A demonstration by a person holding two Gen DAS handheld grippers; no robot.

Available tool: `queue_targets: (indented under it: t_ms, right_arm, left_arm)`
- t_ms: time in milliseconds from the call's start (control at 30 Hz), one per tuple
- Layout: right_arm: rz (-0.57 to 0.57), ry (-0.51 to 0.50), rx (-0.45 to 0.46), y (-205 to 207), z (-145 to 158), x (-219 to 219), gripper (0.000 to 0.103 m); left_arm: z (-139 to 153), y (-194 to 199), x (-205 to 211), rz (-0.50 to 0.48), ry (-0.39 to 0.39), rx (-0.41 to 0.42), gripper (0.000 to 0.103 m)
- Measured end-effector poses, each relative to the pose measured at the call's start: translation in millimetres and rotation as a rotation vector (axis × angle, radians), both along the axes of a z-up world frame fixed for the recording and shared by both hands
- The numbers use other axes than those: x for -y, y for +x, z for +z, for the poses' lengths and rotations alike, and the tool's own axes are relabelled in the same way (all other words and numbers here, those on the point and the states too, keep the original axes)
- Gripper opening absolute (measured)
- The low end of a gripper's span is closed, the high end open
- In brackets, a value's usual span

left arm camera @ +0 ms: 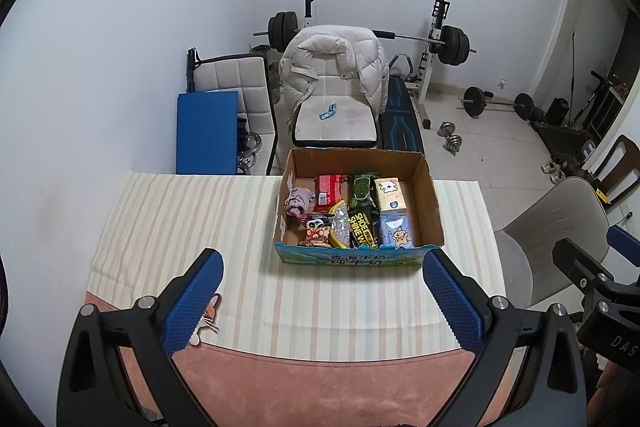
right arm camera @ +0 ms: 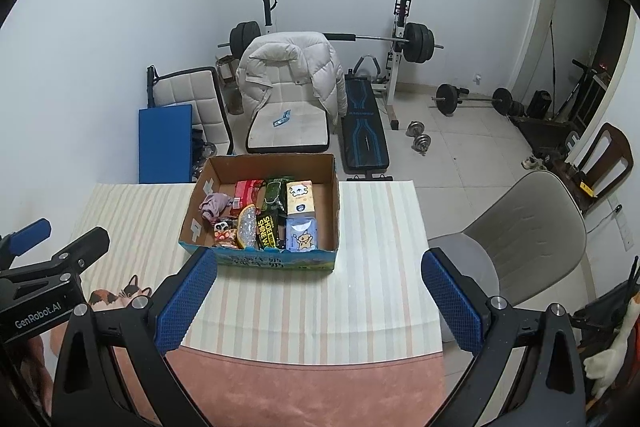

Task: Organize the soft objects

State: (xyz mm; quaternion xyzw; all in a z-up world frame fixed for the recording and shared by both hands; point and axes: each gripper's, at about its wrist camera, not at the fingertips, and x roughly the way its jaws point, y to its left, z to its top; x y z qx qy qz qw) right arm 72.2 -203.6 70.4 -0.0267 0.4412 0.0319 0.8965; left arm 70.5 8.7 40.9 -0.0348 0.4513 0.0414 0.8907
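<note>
A cardboard box [left arm camera: 426,203] stands at the far edge of the striped tablecloth [left arm camera: 180,219]; it also shows in the right wrist view [right arm camera: 332,199]. Inside lie a purple cloth [left arm camera: 298,201], a red packet [left arm camera: 329,191], a green wipes pack [left arm camera: 362,211], tissue packs [left arm camera: 390,197] and small snack bags [left arm camera: 318,231]. My left gripper [left arm camera: 322,299] is open and empty, above the table in front of the box. My right gripper [right arm camera: 318,297] is open and empty, in front of the box too. A cat-shaped item [right arm camera: 120,293] lies beside the right gripper's left finger.
A chair with a white puffer jacket [left arm camera: 334,67] stands behind the table. A grey chair [right arm camera: 520,243] is at the right. A blue mat [left arm camera: 206,131], a weight bench [left arm camera: 400,123] and barbells [left arm camera: 496,103] are beyond. A pink cloth [left arm camera: 320,387] covers the near table edge.
</note>
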Motion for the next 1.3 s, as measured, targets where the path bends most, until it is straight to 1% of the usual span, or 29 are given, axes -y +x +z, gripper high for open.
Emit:
queue_targets:
  t_ms: [733, 1300]
  right_arm:
    - [0.007, -0.006, 0.01, -0.7, 3.3, -3.6, 0.103]
    - [0.018, -0.012, 0.016, -0.3, 3.7, -1.3, 0.103]
  left_arm:
    - [0.7, 1.4, -3.2, 0.009, 0.001, -0.001, 0.102]
    - [-0.9, -4.6, -4.6, 0.015, -0.004, 0.007, 0.102]
